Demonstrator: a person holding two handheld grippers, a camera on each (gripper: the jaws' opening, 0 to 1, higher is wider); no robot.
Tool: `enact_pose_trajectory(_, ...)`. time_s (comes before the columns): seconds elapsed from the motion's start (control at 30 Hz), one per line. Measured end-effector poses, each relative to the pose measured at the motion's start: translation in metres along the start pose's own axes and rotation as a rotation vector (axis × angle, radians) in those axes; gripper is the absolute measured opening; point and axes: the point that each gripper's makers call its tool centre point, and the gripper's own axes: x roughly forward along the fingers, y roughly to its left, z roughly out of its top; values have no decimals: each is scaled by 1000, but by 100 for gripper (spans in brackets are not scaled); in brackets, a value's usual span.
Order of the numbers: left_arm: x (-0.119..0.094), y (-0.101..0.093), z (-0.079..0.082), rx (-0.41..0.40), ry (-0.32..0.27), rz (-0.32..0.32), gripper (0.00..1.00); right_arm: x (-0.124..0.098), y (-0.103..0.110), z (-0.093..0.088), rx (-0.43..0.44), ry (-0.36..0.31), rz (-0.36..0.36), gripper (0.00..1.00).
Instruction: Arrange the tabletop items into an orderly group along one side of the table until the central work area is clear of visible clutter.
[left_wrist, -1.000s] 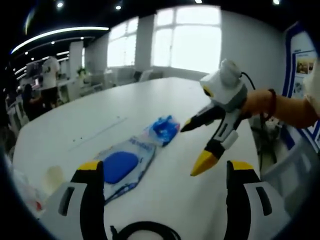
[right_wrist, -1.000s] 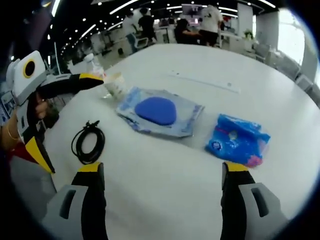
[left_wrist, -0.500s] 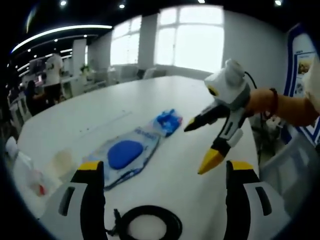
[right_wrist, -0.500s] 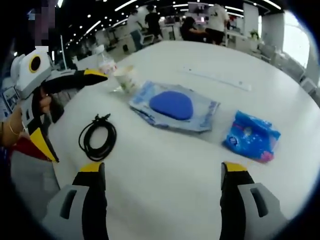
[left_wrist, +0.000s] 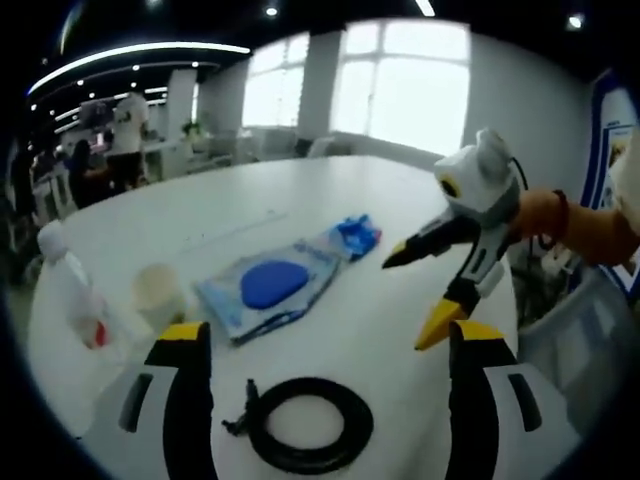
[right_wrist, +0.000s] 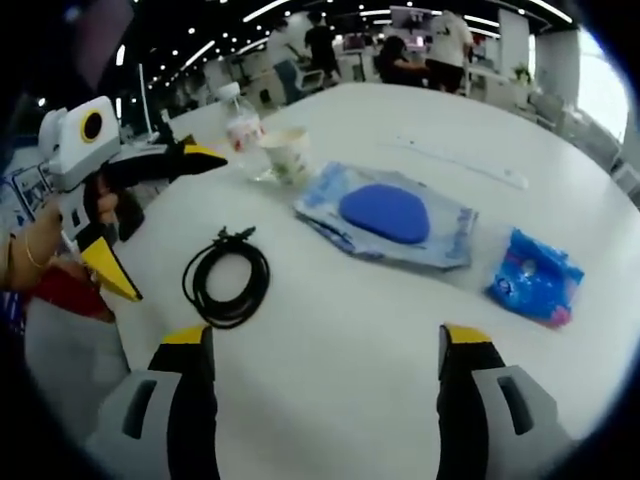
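A black coiled cable (left_wrist: 308, 438) lies on the white table (left_wrist: 230, 215) just in front of my left gripper (left_wrist: 330, 340), which is open and holds nothing. Beyond it lie a clear packet with a blue pad (left_wrist: 272, 285) and a crumpled blue packet (left_wrist: 357, 235). A paper cup (left_wrist: 160, 292) and a small bottle (left_wrist: 68, 295) stand at the left. My right gripper (left_wrist: 410, 300) hovers open above the table's right side. In the right gripper view, the cable (right_wrist: 227, 280), clear packet (right_wrist: 390, 215), blue packet (right_wrist: 535, 275), cup (right_wrist: 287, 155) and bottle (right_wrist: 240, 125) lie ahead of the open right gripper (right_wrist: 323, 340); the left gripper (right_wrist: 170, 222) is at the left.
The table edge (right_wrist: 110, 330) runs close to the left gripper. People stand at desks (right_wrist: 440, 45) in the background. Bright windows (left_wrist: 400, 90) lie beyond the far end of the table. Bare tabletop (right_wrist: 330, 320) stretches between the cable and the right gripper.
Both views have drawn back from the table, bringing the cable, cup and bottle further into sight. The items themselves lie where they were. Both grippers remain open.
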Motion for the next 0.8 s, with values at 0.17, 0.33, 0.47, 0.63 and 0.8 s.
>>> enact_pose_trajectory(0.17,-9,7,-3,-18,-12,22,95,4,10,0,-2,-6,13,88)
enact_pose_trajectory(0.33,-15,12,-7,-28,-17,40,96,8,20,2,-5,-14,30,87)
enact_pose_trajectory(0.47,-18,20,-10,-44,-17,64,95,13,29,2,-13,-16,46,86)
enact_pose_trajectory(0.63,-21,29,-16,-53,-13,93,92,19,40,2,-12,-20,65,84)
enact_pose_trajectory(0.8,-22,37,-26,-62,2,119,86,25,48,0,-10,-13,84,82)
